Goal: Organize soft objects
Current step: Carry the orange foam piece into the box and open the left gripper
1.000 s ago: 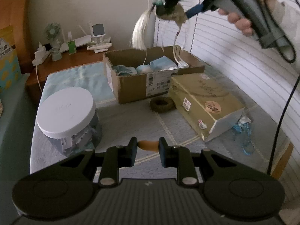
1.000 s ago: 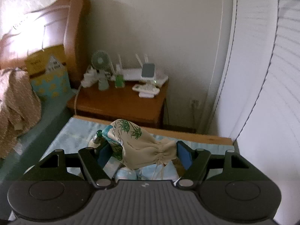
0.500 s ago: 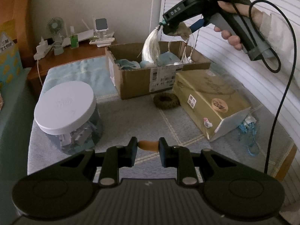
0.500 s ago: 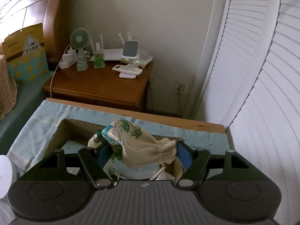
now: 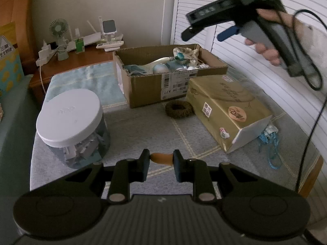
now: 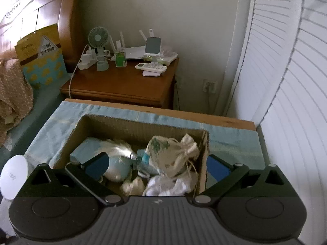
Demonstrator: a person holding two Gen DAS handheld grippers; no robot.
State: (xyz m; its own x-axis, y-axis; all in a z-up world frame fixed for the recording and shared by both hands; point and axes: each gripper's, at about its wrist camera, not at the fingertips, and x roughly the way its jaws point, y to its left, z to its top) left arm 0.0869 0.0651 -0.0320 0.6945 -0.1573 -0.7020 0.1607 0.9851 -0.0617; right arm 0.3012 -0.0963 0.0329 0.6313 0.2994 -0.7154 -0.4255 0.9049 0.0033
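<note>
A beige drawstring pouch with green leaf print (image 6: 169, 153) and a white tassel (image 6: 120, 150) lies in the open cardboard box (image 6: 141, 128) among other soft items; it also shows in the left wrist view (image 5: 185, 54). My right gripper (image 6: 157, 164) is open and empty above the box, seen from the side in the left wrist view (image 5: 202, 32). My left gripper (image 5: 160, 159) is shut on a small orange-brown object (image 5: 162, 157), low over the grey cloth. A dark woven ring (image 5: 179, 109) lies in front of the box (image 5: 169, 81).
A clear tub with a white lid (image 5: 69, 116) stands at the left. A gold wrapped box (image 5: 226, 106) lies at the right with blue string (image 5: 269, 143) beside it. A wooden nightstand (image 6: 122, 83) with a fan and gadgets stands behind. White louvred doors (image 6: 286, 81) line the right.
My right gripper moved over the box, opened and let go of the pouch with its tassel, which now lies in the box. The left gripper has stayed shut and still.
</note>
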